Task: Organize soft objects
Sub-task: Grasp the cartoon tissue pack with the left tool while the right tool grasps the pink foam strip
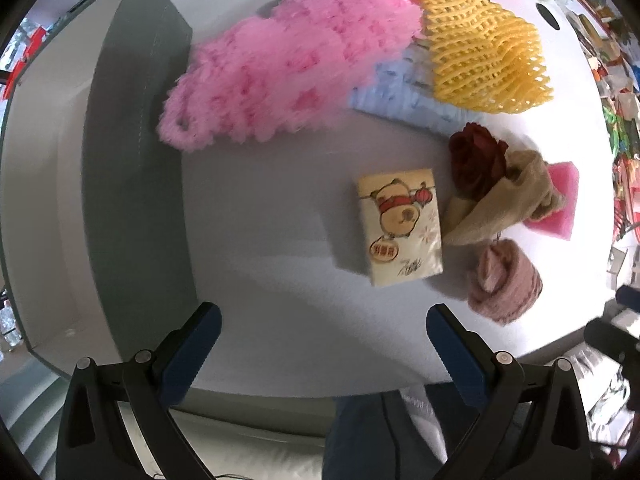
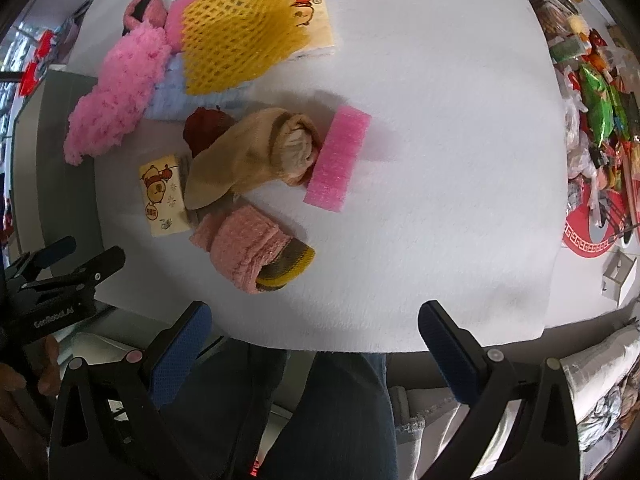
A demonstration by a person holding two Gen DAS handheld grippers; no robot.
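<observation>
both grippers hang over the near edge of the white table, left gripper and right gripper spread wide, holding nothing. the soft things lie ahead: pink fluff, yellow net, tan sock, pink sponge, tissue pack.

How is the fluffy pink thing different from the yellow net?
The pink fluffy piece is shaggy and fuzzy; the yellow net is smooth foam with open diamond holes. The pink fluffy piece is long, stretching toward the grey bin; the yellow net is shorter and squarer. Both are soft, lie on the white table, overlap the light blue cloth, and neither is held.
</observation>
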